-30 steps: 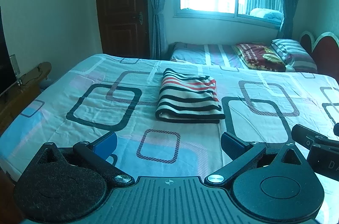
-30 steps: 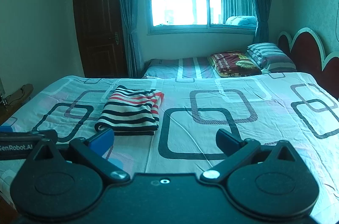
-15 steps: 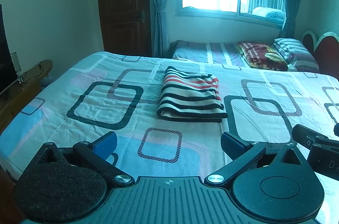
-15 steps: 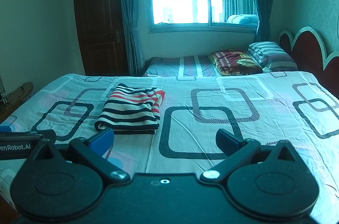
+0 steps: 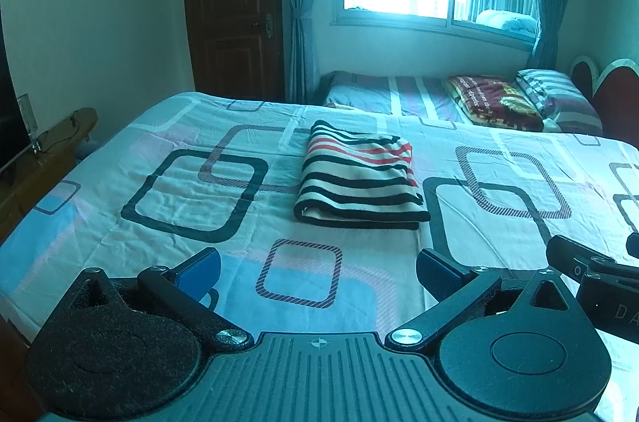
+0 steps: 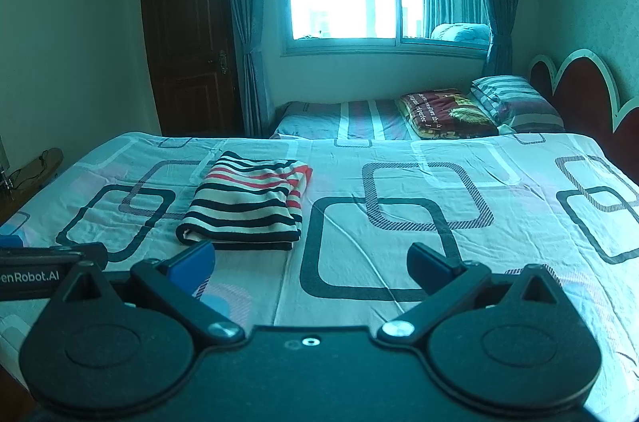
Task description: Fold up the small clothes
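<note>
A folded garment with black, white and red stripes (image 5: 359, 182) lies flat on the patterned bed sheet (image 5: 191, 190); it also shows in the right wrist view (image 6: 247, 206). My left gripper (image 5: 317, 266) is open and empty, held above the near part of the bed, short of the garment. My right gripper (image 6: 309, 262) is open and empty, to the right of the garment and nearer than it. Part of the right gripper (image 5: 591, 270) shows at the right edge of the left wrist view, and part of the left gripper (image 6: 40, 262) at the left edge of the right wrist view.
A second, lower bed (image 6: 351, 118) with a dark red blanket (image 6: 443, 110) and striped pillows (image 6: 511, 98) stands beyond the big bed under the window. A red headboard (image 6: 575, 94) is at the right. A wooden door (image 5: 235, 14) and a wooden shelf (image 5: 44, 158) are at the left.
Both views have tilted down slightly, so the room sits lower in the frames. The garment has not moved on the sheet and both grippers stay open.
</note>
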The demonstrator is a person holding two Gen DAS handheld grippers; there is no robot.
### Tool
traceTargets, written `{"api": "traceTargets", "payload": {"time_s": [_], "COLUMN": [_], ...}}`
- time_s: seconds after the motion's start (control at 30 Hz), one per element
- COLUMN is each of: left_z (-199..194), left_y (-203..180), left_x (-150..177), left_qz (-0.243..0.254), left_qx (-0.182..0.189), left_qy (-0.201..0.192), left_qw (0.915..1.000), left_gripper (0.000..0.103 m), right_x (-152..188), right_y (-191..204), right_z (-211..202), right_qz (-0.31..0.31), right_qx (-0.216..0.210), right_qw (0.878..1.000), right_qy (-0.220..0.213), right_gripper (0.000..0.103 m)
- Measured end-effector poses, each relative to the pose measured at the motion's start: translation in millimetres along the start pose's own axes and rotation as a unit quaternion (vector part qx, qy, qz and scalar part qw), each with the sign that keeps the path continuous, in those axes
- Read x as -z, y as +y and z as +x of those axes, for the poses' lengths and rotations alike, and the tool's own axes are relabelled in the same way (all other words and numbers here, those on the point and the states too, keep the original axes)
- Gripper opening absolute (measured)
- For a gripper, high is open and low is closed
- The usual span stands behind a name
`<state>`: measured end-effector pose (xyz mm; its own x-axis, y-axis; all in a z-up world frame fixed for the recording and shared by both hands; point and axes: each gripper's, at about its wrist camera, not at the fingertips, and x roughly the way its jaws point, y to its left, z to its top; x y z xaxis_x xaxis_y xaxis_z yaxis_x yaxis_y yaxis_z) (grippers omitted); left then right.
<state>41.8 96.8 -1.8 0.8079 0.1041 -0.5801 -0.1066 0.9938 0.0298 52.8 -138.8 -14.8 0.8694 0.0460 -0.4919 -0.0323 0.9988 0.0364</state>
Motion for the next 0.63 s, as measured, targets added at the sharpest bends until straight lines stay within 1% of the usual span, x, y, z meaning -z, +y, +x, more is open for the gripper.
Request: {"api": "traceTargets", "payload": {"time_s": [0.37, 0.57, 0.63], "left_z": [17.3, 21.2, 26.5], "left_y": [4.3, 2.9, 3.0], "left_x": [-2.8, -1.5, -4.5], "left_qz": [0.0, 0.004, 0.002], "left_qx": [0.0, 0.02, 0.022], "left_qy": [0.009, -0.011, -0.008], "left_qw": [1.0, 0.9997, 0.9997], "left_gripper": [0.103, 0.103, 0.103], "right_x": [-1.1, -0.7, -0.1], "right_y": [8.9, 10.9, 9.5], "right_z": [9.9, 18.8, 23.0], "right_qz": [-0.005, -0.007, -0.004], "right_qx": [-0.005, -0.002, 0.001], "right_qw": [1.0, 1.0, 1.0], "right_qy": [0.006, 0.012, 0.017], "right_gripper": [0.102, 0.102, 0.102]}}
